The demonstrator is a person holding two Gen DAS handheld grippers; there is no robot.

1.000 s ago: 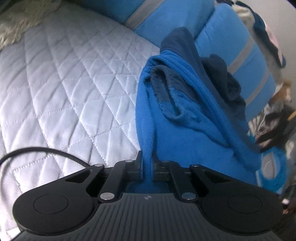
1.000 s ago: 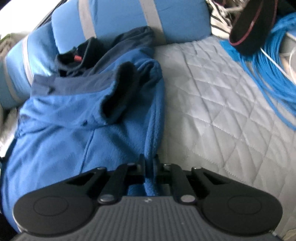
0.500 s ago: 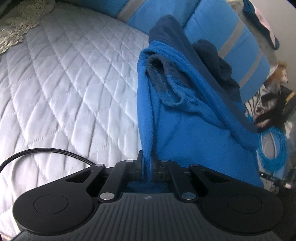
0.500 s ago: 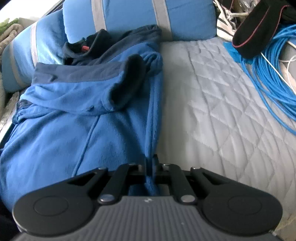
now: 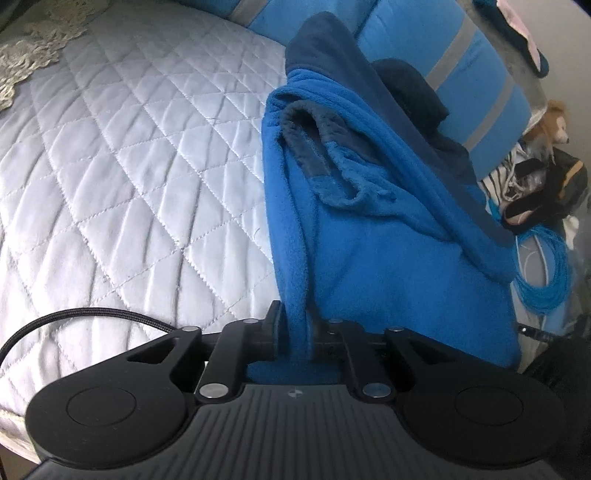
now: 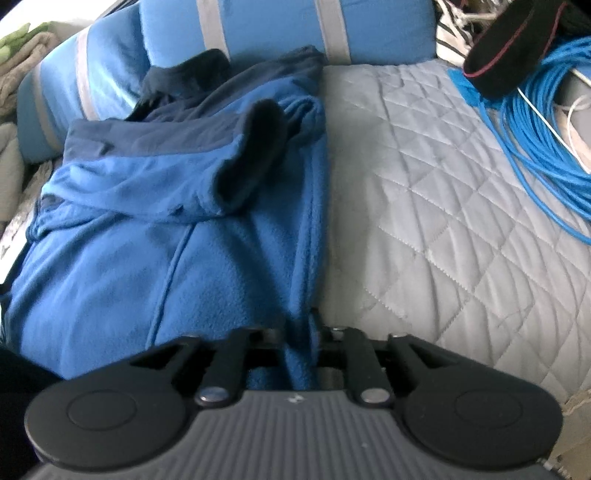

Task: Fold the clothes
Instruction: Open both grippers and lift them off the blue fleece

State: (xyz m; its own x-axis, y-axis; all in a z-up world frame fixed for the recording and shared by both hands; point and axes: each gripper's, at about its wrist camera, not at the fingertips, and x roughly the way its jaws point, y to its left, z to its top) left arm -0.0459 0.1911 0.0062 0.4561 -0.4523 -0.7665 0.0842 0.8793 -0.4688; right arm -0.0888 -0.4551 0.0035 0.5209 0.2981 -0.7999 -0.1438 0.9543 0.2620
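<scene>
A blue fleece jacket (image 5: 388, 258) with navy trim lies folded lengthwise on the quilted grey bedspread (image 5: 129, 184), its collar toward the pillows. My left gripper (image 5: 297, 328) sits at the jacket's near left edge. Its jaws are opening slightly, and a thick fold of fleece still fills the narrow gap. In the right wrist view the same jacket (image 6: 129, 258) spreads to the left. My right gripper (image 6: 301, 332) is at its near right edge. Those jaws are opening wider, with the fleece edge lying loosely between them.
Blue pillows with grey stripes (image 6: 277, 29) line the head of the bed. A coil of blue cable (image 6: 535, 129) and a black item with red piping (image 6: 509, 62) lie to the right. A lace cloth (image 5: 33, 55) sits far left, and a black cord (image 5: 74, 317) trails by my left gripper.
Both pairs of jaws were pinched tight on the jacket's edge and have now parted, the right more than the left. Both hands drifted a little along the bed.
</scene>
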